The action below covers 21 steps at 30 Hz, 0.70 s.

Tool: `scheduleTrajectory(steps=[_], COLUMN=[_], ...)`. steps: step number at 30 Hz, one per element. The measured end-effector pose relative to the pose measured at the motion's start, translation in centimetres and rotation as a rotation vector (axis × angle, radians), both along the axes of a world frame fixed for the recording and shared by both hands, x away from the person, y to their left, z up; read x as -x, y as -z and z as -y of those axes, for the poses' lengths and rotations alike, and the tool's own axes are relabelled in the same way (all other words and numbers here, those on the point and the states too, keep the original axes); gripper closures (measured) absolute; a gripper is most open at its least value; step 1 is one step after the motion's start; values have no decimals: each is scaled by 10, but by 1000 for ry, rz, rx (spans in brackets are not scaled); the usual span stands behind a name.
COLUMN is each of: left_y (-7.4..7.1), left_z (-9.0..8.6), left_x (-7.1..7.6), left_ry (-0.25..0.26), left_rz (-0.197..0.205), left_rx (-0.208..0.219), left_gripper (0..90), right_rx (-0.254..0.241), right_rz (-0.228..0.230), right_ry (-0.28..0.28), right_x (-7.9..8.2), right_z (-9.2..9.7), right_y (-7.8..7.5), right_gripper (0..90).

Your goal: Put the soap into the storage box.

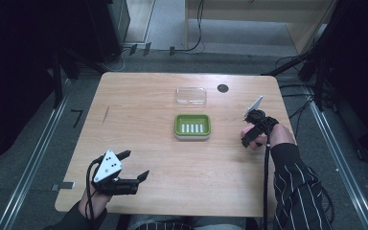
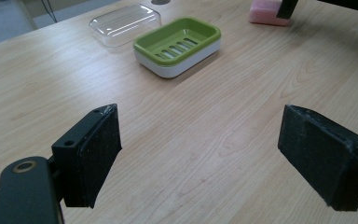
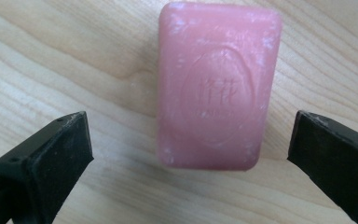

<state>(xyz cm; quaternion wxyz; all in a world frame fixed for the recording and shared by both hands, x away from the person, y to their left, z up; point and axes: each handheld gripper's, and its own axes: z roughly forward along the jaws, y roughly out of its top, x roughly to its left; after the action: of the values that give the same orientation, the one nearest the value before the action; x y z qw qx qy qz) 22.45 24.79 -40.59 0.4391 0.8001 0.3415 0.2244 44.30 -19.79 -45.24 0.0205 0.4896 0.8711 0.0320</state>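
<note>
Pink soap (image 3: 216, 86) lies between spread right tongs (image 3: 191, 154).

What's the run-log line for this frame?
left claw: open, idle | right claw: open, over pink soap | green soap dish: empty | clear lid: off, behind dish
</note>
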Motion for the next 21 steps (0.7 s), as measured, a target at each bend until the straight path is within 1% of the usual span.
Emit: scheduleTrajectory(steps=[6, 12, 15, 19, 20, 21], left_y=[0, 0, 0, 0, 0, 0], left_z=[0, 0, 0, 0, 0, -1], left_x=[0, 0, 0, 0, 0, 0], left_ry=[0, -1, -1, 0, -1, 0], left_rz=[-2, -4, -5, -5, -4, -5], left_rx=[-3, -2, -2, -1, -2, -2], left_gripper=[140, 140, 140, 140, 140, 140], right_rx=[-1, 13, 9, 11, 2, 2], right_rz=[-6, -3, 18, 11, 11, 11], right_ry=[-10, -23, -35, -43, -43, -43], right_x=[-8, -13, -14, -15, -16, -16], right_z=[0, -1, -1, -2, -2, -2], right_y=[3, 8, 8, 8, 8, 8], right_gripper=[0, 40, 130, 152, 187, 187])
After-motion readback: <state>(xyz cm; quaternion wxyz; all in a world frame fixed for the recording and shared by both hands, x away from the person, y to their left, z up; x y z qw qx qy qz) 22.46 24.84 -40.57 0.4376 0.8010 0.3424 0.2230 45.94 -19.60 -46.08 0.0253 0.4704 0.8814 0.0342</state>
